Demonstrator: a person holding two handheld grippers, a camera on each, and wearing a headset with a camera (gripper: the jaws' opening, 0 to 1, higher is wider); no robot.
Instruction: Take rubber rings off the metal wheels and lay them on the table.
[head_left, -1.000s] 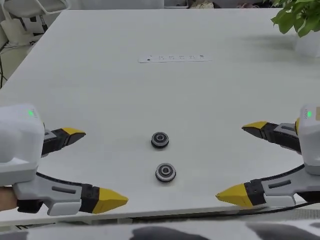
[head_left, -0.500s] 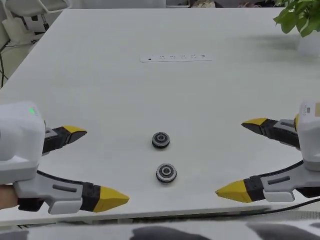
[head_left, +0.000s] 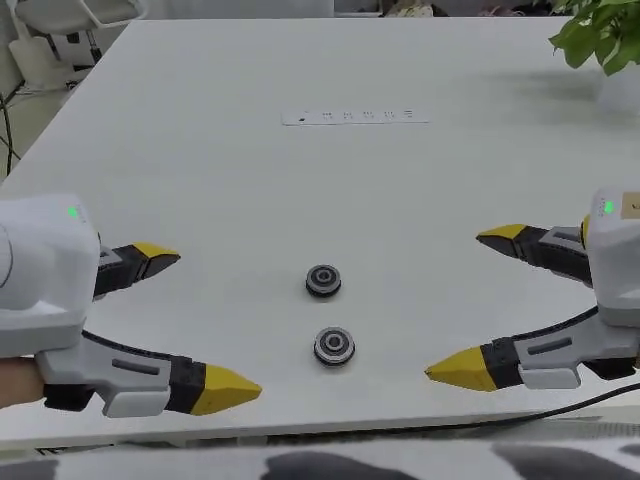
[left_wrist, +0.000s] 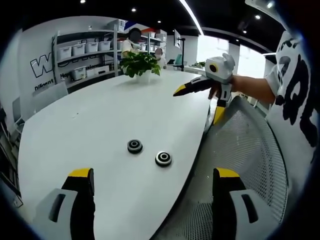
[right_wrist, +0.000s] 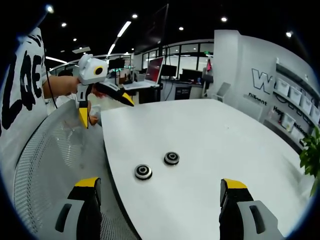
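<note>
Wheels lie flat as a pair on the white tabletop (head_left: 200, 160), in the middle of its width and close to its near edge: the far wheel (head_left: 322, 281) and, a little nearer and slightly right, the near wheel (head_left: 333, 346). The two are apart, not touching. Each is black round the rim and silvery inside, with a dark centre. Only a narrow strip of tabletop separates the near wheel from the edge.

The left claw (head_left: 215, 322) and the right claw (head_left: 456, 305) flank the pair, well apart from it. Both are spread wide with nothing between their yellow tips, which point inward at the wheels. There is open surface between each claw and the wheels.

Beyond them the tabletop runs bare to a flush power strip (head_left: 356, 117) far off, and a potted plant (head_left: 600, 40) stands at the far right corner.

The left gripper view shows the curved table edge with grey perforated mesh (left_wrist: 240, 150) beside it, and shelves of bins (left_wrist: 85, 55) behind the plant. The right gripper view adds monitors (right_wrist: 155, 70) past the left end.
</note>
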